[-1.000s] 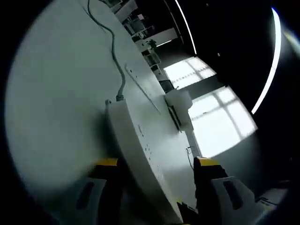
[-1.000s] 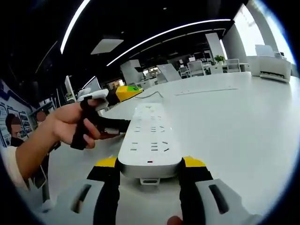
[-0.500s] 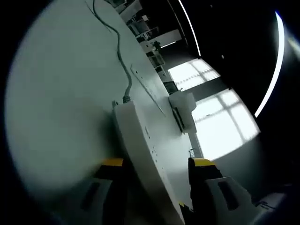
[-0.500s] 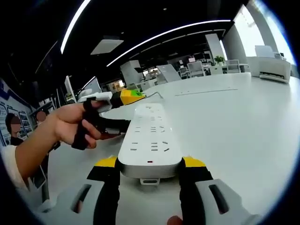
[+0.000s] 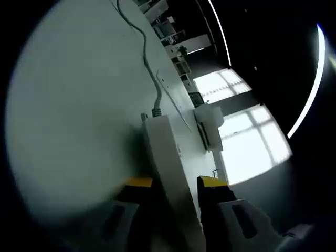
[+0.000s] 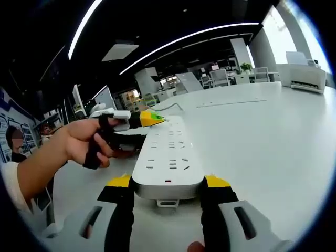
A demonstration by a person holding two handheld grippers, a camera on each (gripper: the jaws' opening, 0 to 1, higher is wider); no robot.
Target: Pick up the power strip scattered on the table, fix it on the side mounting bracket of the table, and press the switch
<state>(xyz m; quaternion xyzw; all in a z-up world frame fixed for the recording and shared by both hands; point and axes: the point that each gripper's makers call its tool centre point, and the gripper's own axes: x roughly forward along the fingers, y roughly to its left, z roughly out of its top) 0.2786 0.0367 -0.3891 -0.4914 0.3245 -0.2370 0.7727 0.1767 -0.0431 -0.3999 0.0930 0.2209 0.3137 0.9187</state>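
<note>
White plastic power strip (image 6: pixel 169 155) sits gripped at both ends by the right tool (image 6: pixel 168 190) and left tool (image 5: pixel 176 184); lift level off the white table (image 6: pixel 273 136) to spare its grey cord (image 5: pixel 144 52)

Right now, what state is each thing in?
Power strip: flat on the table, clamped at both ends.
Right tool: shut on the strip's near end.
Left tool: shut on its cord end.
Cord: attached, trailing across the table.

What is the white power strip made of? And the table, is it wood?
The power strip looks like smooth white moulded plastic: rounded edges, a soft sheen, neat cut slots. The table has a plain white matte top with no grain showing, so likely laminate or painted board; I can't be sure.
</note>
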